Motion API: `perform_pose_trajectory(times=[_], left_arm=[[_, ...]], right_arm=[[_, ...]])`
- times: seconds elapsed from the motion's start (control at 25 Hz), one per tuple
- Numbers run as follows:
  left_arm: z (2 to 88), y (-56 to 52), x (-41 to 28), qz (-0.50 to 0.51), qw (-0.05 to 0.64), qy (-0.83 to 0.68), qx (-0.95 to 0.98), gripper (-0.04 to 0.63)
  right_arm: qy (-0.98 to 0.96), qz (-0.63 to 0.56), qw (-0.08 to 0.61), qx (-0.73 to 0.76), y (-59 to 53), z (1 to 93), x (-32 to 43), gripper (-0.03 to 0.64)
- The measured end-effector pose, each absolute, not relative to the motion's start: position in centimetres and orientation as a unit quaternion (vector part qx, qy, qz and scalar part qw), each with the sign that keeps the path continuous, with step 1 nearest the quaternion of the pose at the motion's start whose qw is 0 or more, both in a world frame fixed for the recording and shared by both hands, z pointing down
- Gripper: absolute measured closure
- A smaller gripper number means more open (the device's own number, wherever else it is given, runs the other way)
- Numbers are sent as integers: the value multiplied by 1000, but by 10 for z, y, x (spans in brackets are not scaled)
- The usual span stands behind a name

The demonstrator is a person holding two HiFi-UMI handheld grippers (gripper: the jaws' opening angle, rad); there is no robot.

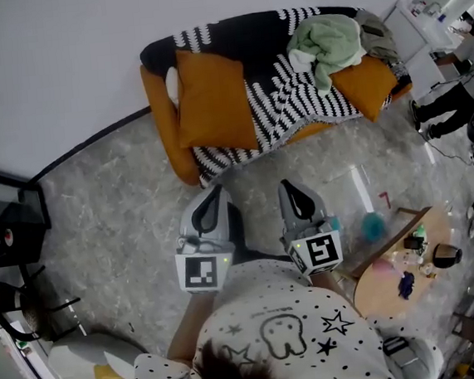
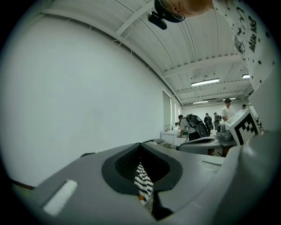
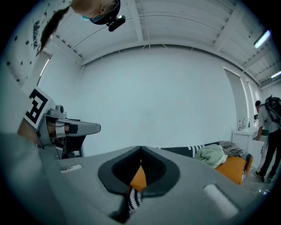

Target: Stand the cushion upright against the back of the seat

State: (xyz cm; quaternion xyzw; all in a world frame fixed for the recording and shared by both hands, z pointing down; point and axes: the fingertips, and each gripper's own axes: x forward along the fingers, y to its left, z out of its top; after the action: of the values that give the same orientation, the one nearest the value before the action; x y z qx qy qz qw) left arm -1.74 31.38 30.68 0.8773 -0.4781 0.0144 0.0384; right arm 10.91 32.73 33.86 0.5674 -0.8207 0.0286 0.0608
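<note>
Cushion (image 1: 212, 99): orange, square and plump; it is lying at the left end of the sofa (image 1: 163, 116), overlapping the striped throw (image 1: 282, 97).
Left gripper (image 1: 214, 197): jaws are pressing together, empty.
Right gripper (image 1: 292, 191): jaws are pressing together, empty.

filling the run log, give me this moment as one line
left gripper: shut, empty | right gripper: shut, empty | both short of sofa | cushion: on sofa, untouched

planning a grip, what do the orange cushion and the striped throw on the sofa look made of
Orange cushion: looks like soft matte fabric over stuffing; it dents and creases, with no shine. Striped throw: probably a chunky knit, with black and white zigzag rows, draping in folds over the sofa. Exact fibres cannot be told.
</note>
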Motion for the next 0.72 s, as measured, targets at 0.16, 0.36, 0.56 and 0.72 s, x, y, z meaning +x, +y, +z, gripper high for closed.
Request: perform_pose_trajectory(times=[0.16,0.36,0.56,0.72], left_arm=[[309,283,-12,14,50,-476,878,595],[307,239,-14,14,51,-478,877,595],[301,192,-17,9,47,-484,874,595],[295,163,-24,6,45,-490,870,595]], right_arm=[[-820,34,63,567,299,344,113,621],[-825,22,66,560,252,334,109,621],[-829,11,68,555,203,322,106,621],[-834,8,66,548,174,318,97,621]])
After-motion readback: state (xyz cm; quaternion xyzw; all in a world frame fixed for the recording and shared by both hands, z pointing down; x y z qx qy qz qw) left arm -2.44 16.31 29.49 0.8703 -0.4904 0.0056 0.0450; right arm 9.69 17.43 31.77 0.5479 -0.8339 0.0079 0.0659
